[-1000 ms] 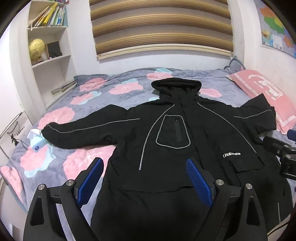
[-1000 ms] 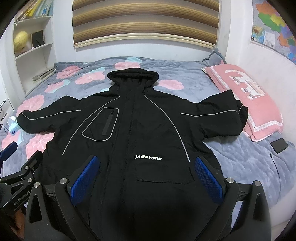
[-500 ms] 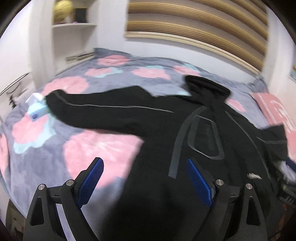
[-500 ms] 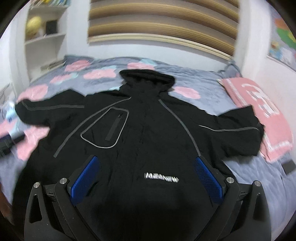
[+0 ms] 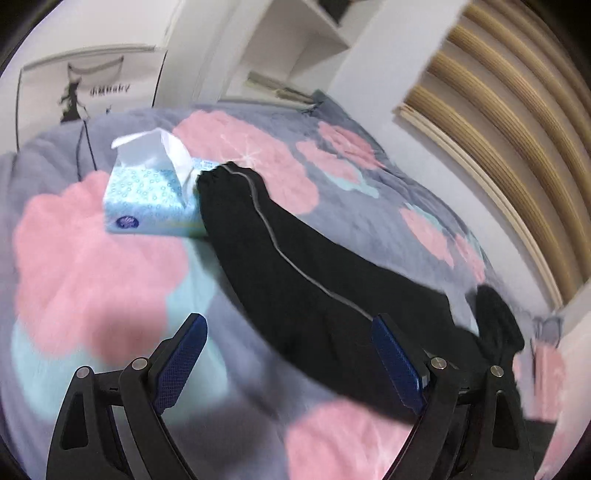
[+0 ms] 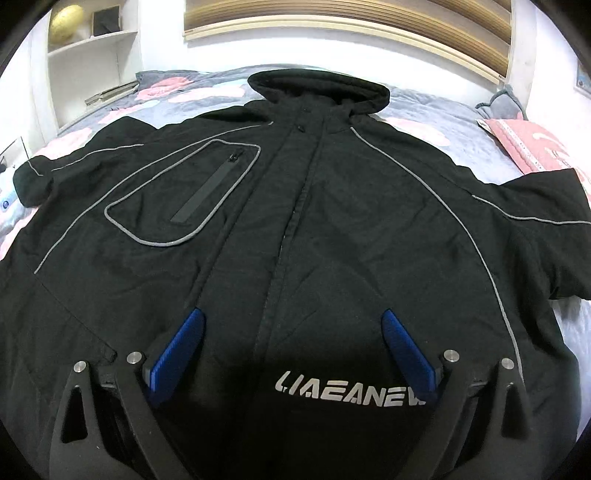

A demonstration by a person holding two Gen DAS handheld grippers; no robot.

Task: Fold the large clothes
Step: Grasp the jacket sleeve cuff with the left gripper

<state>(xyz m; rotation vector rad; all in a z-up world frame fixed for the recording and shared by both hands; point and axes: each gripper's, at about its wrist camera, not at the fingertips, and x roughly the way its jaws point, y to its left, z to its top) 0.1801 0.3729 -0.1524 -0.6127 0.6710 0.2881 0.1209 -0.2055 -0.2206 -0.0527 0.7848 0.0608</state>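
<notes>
Two grippers are showing, one in each of your hands, and both are standing with their blue-padded fingers spread wide and nothing between them. Your left gripper (image 5: pixel 288 365) is hanging over the grey bedspread with pink and pale-blue flower patches (image 5: pixel 92 258), its view tilted and smeared by blur. Ahead of it, the black sleeve with a thin grey piping line (image 5: pixel 266 236) is lying stretched across the quilt, and its gathered cuff is lying against the light-blue tissue box with a white tissue sticking up (image 5: pixel 147 199); whether cuff and box are actually touching is hard to tell through the blur. The right-hand finger (image 5: pixel 397 360) of this gripper is showing in front of the sleeve's wider part, while the left-hand one is showing over bare quilt.

Your right gripper (image 6: pixel 293 354) is hovering low over the chest of the large black hooded jacket with grey piping and a white "LIAEANEW" logo (image 6: pixel 332 229). That jacket is lying front-up on the bed, hood toward the wooden slatted headboard (image 6: pixel 351 22), both sleeves spread out sideways. The zipped chest pocket outlined in grey (image 6: pixel 192 195) is sitting to the left of the front placket. A pink pillow (image 6: pixel 532 147) is resting near the far sleeve, and white wall shelves holding a yellow globe (image 6: pixel 66 18) are standing beyond the bed's left corner.
</notes>
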